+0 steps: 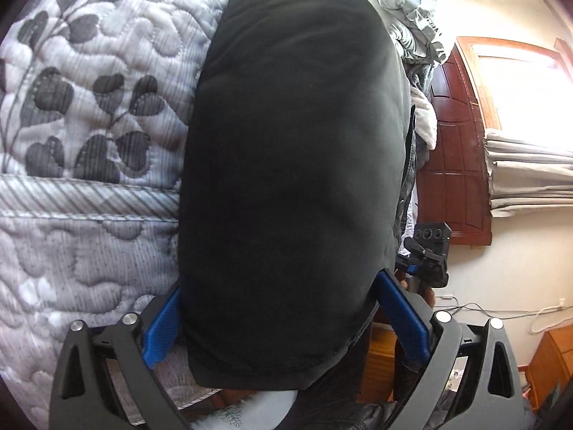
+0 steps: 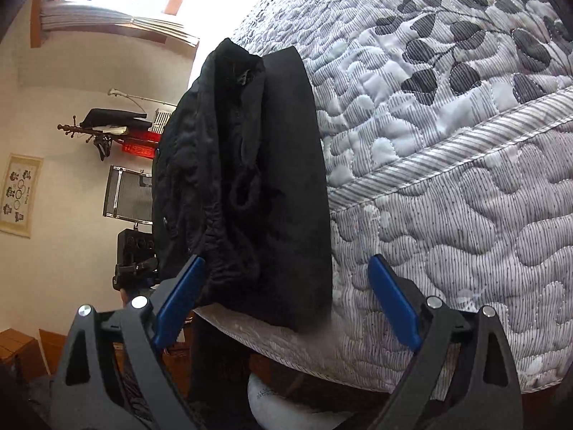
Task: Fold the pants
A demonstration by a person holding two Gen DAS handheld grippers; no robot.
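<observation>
- black pants (image 1: 290, 186) folded, lying on quilted bed (image 1: 89, 143) by edge
- L gripper (image 1: 286, 319) fingers spread wide, pants between, no grip
- R gripper (image 2: 286, 301) fingers spread too, holding nothing

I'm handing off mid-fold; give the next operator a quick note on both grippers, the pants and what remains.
Left gripper: jaws spread wide, straddling the near end of the black fabric pants; no clamp visible.
Right gripper: open, empty, jaws either side of the pants' near edge.
Pants: lying in a long, narrow bundle on the grey leaf-patterned quilted bedspread, near its edge; layers look stacked lengthwise.
Done: apparently the lengthwise fold.
Left: probably grasp one end, fold it across to halve the length, then smooth.
</observation>
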